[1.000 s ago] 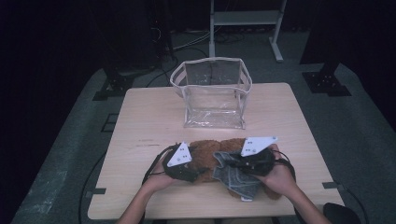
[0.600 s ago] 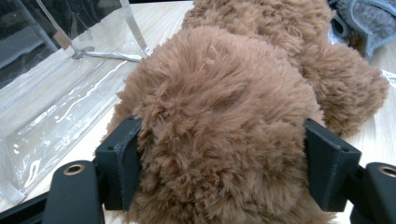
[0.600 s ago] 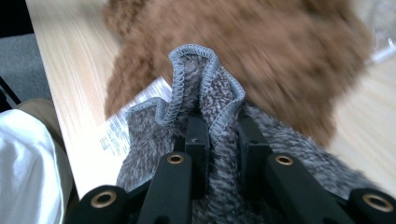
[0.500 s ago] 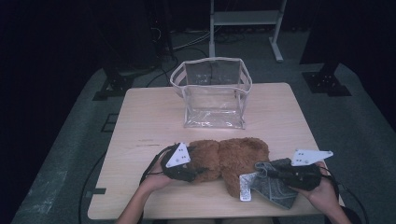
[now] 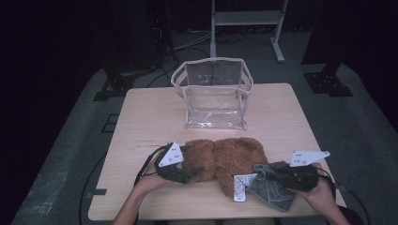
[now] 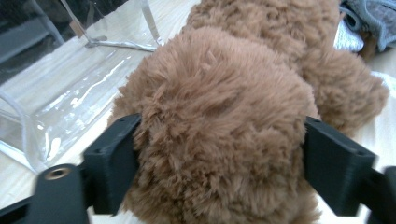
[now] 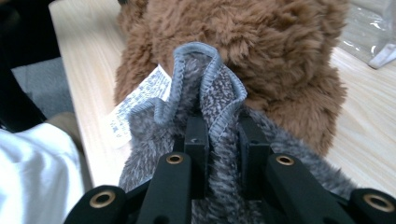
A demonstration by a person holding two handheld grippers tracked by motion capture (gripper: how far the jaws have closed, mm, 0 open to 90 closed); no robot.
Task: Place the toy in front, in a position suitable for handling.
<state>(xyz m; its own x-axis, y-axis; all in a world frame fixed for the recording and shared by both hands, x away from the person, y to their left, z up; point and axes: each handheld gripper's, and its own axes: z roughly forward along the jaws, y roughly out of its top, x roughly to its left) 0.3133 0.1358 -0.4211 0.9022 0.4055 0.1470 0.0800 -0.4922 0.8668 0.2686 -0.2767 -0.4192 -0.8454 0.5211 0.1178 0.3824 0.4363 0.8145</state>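
Near the table's [image 5: 141,117] front edge, your left gripper [image 6: 219,154] has just been opening, jaws loosely around the teddy [image 5: 225,157] to steady it, while your right gripper [image 7: 217,135] pinches the grey garment [image 7: 205,93] to pull it off.

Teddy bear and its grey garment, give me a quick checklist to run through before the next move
1. Right gripper shut on the grey garment: ok, a fold is pinched between its jaws.
2. Left gripper around the bear: ok, jaws on both sides of the plush; they have just been opening, so firmness cannot tell.
3. Garment off the bear: cannot tell; it lies beside the bear, still against its fur.
4. Paper tag free of the jaws: ok, it lies flat on the table.
5. Clear bag upright and open at the top: ok.
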